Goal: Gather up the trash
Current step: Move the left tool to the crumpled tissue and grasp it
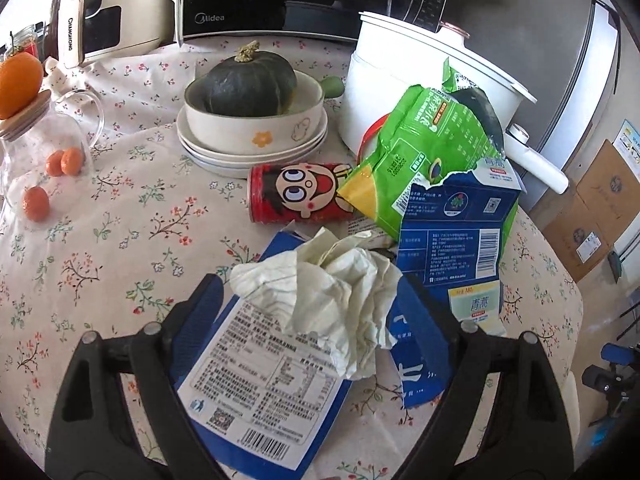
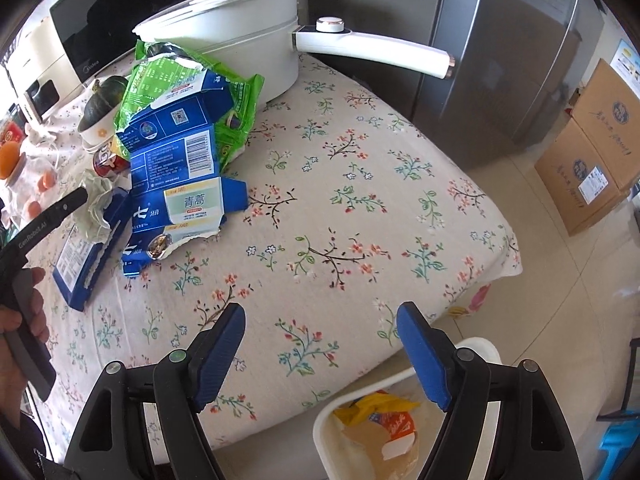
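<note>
Here, the left tongs (image 1: 312, 312) stand spread over the flowered table (image 1: 100, 248), their blue pads either side of a crumpled tissue (image 1: 332, 296) that lies on a flat blue carton (image 1: 260, 392); whether the pads touch it is unclear. Right of that lie a red can (image 1: 296, 192), a green bag (image 1: 424, 148) and a torn blue box (image 1: 456, 232). The right tongs (image 2: 320, 344) hang spread and empty at the table edge, above a white bin (image 2: 324, 432) holding wrappers.

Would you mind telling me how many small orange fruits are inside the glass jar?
3 visible: two side by side in the middle of the glass jar, one lower down. Others may be hidden.
</note>
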A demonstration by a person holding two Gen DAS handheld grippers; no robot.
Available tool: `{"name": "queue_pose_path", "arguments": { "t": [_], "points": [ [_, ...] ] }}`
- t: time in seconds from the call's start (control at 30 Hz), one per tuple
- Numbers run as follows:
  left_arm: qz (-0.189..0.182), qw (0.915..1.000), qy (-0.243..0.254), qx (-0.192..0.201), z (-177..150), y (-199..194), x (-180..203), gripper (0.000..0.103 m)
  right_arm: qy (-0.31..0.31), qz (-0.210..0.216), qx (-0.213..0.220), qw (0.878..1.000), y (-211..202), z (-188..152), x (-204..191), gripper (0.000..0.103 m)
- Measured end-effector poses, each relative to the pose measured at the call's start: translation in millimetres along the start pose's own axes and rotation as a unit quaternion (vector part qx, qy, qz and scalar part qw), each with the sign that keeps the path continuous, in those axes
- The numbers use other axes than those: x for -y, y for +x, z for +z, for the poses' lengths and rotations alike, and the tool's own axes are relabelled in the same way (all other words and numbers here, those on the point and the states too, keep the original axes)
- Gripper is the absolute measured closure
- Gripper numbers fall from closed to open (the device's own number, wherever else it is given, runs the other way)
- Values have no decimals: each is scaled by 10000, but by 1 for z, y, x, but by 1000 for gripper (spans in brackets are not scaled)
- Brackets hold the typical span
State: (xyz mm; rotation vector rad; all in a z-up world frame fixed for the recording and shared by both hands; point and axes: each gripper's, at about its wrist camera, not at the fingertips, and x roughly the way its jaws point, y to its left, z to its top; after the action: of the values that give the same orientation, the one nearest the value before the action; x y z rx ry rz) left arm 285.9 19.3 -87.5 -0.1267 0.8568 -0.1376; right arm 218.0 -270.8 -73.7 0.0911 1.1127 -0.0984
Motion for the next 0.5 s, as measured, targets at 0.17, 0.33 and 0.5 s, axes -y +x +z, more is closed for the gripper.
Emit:
{"name": "queue_pose_path", "arguments": {
  "t": [0.17, 0.33, 0.5],
  "points": [
    [-124, 9995, -229, -204, 0, 12, -8, 53, -81, 0, -41, 10000, 6, 2, -8, 23],
    [-239, 9994, -228, -133, 2, 5, -12, 74, -65, -8, -49, 10000, 8, 2, -11, 23],
    [-286, 9989, -298, -229, 2, -8, -16, 83, -110, -19, 3, 9999, 9, 2, -18, 23]
  ]
}}
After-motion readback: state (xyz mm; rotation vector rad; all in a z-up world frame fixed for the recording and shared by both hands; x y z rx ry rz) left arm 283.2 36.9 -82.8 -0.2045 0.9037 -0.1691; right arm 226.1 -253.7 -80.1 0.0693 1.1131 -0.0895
